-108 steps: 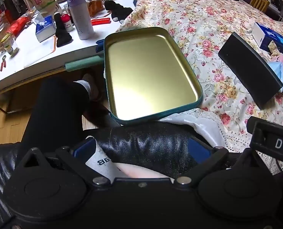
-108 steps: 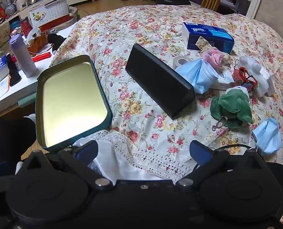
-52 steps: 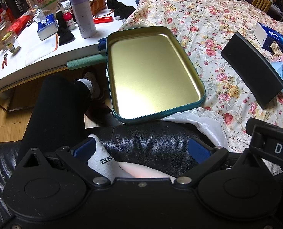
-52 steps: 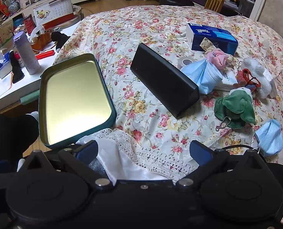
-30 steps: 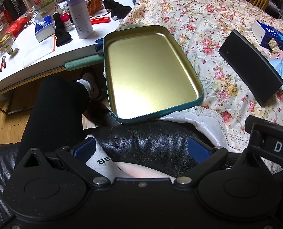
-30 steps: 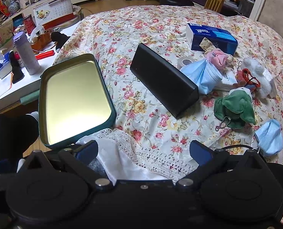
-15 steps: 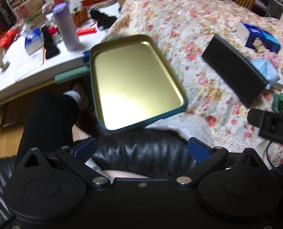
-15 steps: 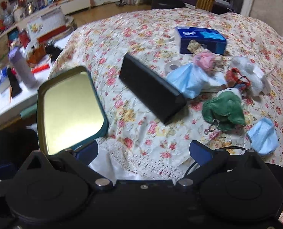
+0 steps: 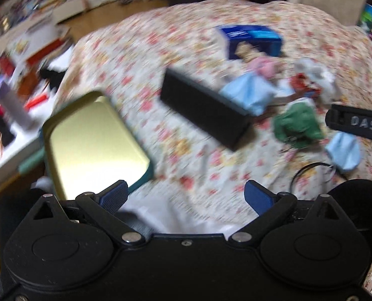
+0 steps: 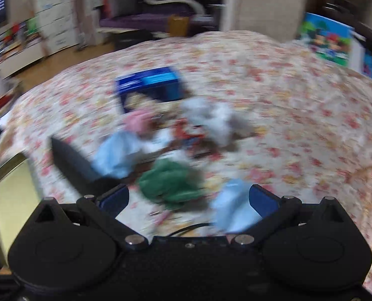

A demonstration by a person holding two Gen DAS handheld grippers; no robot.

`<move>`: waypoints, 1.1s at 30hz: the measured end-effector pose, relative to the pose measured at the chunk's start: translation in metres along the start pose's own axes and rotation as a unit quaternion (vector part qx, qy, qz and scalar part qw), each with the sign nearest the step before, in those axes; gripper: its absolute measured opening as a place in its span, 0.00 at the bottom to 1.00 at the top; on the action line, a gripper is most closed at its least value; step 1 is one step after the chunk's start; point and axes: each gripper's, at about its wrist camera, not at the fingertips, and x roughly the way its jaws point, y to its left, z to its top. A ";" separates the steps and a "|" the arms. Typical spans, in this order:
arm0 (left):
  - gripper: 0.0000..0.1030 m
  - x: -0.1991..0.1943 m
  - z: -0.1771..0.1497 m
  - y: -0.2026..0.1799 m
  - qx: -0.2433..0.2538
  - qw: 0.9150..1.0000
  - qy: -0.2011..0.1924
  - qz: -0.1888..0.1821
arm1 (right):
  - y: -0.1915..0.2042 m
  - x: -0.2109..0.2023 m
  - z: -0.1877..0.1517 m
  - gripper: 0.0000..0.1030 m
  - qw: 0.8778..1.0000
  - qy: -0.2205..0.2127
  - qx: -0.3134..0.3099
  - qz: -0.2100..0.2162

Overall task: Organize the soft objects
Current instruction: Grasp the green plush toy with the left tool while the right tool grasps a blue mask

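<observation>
Both views are smeared by motion blur, so small details are hard to make out. The left tongs (image 9: 186, 195) are spread wide with nothing between the blue pads, above the near edge of the flowered bed (image 9: 140, 50). The right tongs (image 10: 188, 198) are likewise wide open and empty, low over a green cloth toy (image 10: 170, 183) and a pale blue face mask (image 10: 233, 208), whose near part is hidden behind the tongs' body.

Farther off lie a second blue mask (image 10: 115, 155), a pink bundle (image 10: 138, 123) and a white fluffy lump (image 10: 211, 118) (their shapes cannot be told apart clearly), clustered just near a blue tissue box (image 10: 148, 85). A long black case (image 9: 203, 110) lies slantwise, its long axis running from far left to near right. The gold tray (image 9: 90, 140) sits at the bed's left edge, its near end cut off by the tongs. A cluttered table (image 9: 0, 155) lies left.
</observation>
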 end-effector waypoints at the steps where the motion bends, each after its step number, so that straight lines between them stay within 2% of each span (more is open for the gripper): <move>1: 0.94 0.001 0.006 -0.007 0.009 1.000 -0.002 -0.007 | -0.009 0.003 0.002 0.99 1.000 0.003 0.011 -0.007; 3: 0.94 0.004 0.017 -0.023 0.023 1.000 -0.004 -0.015 | -0.027 0.013 0.004 0.99 0.999 0.017 0.041 -0.002; 7: 0.93 0.013 0.037 -0.055 0.058 0.998 -0.010 -0.030 | -0.071 0.031 0.008 0.99 0.989 0.053 0.133 0.047; 10: 0.92 0.019 0.049 -0.082 0.089 0.995 -0.017 -0.041 | -0.095 0.043 0.005 0.99 0.980 0.067 0.181 0.051; 14: 0.92 0.032 0.061 -0.116 0.122 0.991 -0.009 -0.056 | -0.120 0.056 -0.002 1.00 0.972 0.081 0.212 0.058; 18: 0.91 0.047 0.070 -0.142 0.139 0.989 -0.006 -0.051 | -0.135 0.067 -0.005 1.00 0.968 0.084 0.225 0.071; 21: 0.90 0.062 0.074 -0.155 0.153 0.987 0.005 -0.039 | -0.142 0.075 -0.009 1.00 0.966 0.089 0.238 0.054; 24: 0.90 0.073 0.074 -0.160 0.152 0.987 0.021 -0.040 | -0.153 0.083 -0.014 1.00 0.961 0.101 0.251 0.064; 26: 0.89 0.081 0.074 -0.163 0.153 0.987 0.034 -0.035 | -0.158 0.083 -0.017 1.00 0.959 0.103 0.259 0.056; 28: 0.85 0.091 0.076 -0.164 0.152 0.987 0.041 -0.028 | -0.164 0.085 -0.019 1.00 0.956 0.103 0.270 0.049; 30: 0.68 0.101 0.078 -0.167 0.153 0.986 0.054 -0.031 | -0.170 0.086 -0.021 1.00 0.953 0.103 0.280 0.049; 33: 0.56 0.112 0.080 -0.166 0.147 0.984 0.084 -0.059 | -0.172 0.085 -0.021 1.00 0.955 0.101 0.276 0.045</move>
